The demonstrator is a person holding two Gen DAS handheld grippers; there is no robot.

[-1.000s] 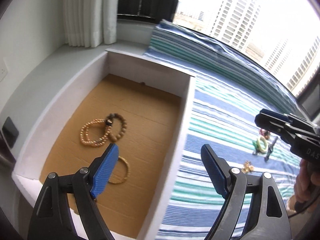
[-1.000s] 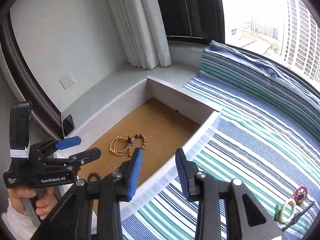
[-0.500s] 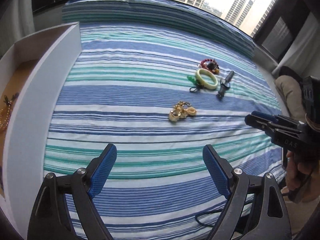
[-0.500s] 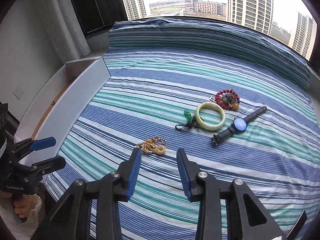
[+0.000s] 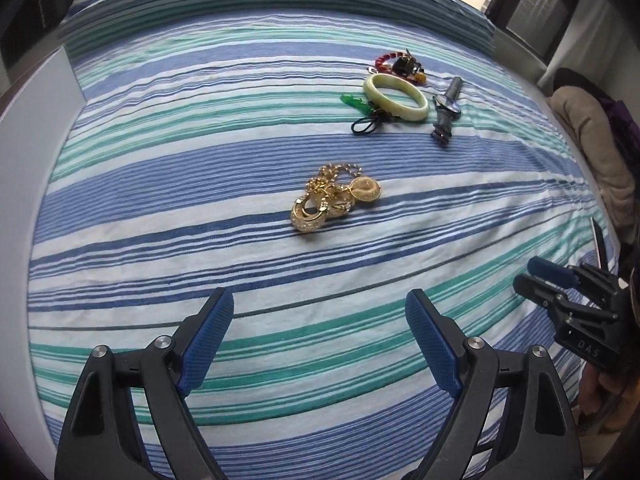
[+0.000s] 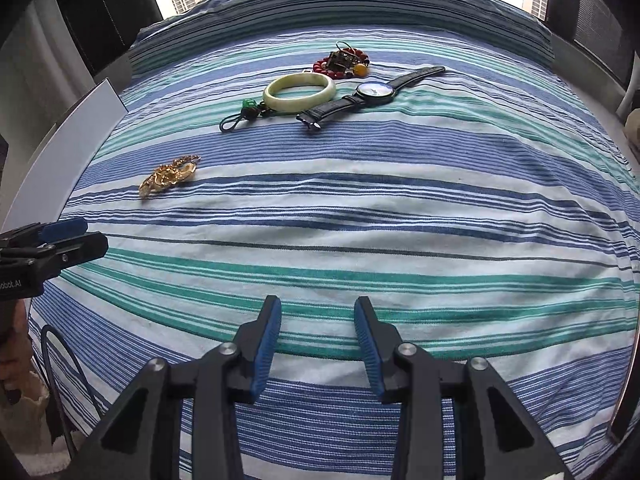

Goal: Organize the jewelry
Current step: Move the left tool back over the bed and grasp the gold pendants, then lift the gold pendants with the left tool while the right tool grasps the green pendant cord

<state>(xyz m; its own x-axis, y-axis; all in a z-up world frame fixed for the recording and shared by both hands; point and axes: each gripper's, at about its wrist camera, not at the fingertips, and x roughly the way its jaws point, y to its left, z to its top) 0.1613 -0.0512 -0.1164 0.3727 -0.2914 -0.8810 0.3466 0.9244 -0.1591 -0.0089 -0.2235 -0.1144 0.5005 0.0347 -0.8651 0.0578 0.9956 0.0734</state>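
A heap of gold jewelry (image 5: 334, 198) lies on the striped cloth, straight ahead of my left gripper (image 5: 320, 340), which is open and empty. The gold heap also shows in the right wrist view (image 6: 168, 176). Farther back lie a pale green bangle (image 5: 396, 96) (image 6: 300, 90), a green charm on a dark cord (image 5: 366, 114) (image 6: 244, 112), a red bead bracelet (image 5: 400, 66) (image 6: 342, 64) and a black wristwatch (image 5: 446, 106) (image 6: 372, 92). My right gripper (image 6: 318, 336) is open and empty, hovering over the cloth's near part.
The white wall of the storage box (image 5: 32, 160) (image 6: 72, 136) runs along the cloth's left side. A beige cushion (image 5: 588, 140) sits at the right edge. The window and dark frames stand behind. A black cable (image 6: 60, 380) hangs off the near left edge.
Both grippers have swung from the box with its bead bracelets to face the striped cloth and have come closer to the jewelry. Both stayed open and empty.
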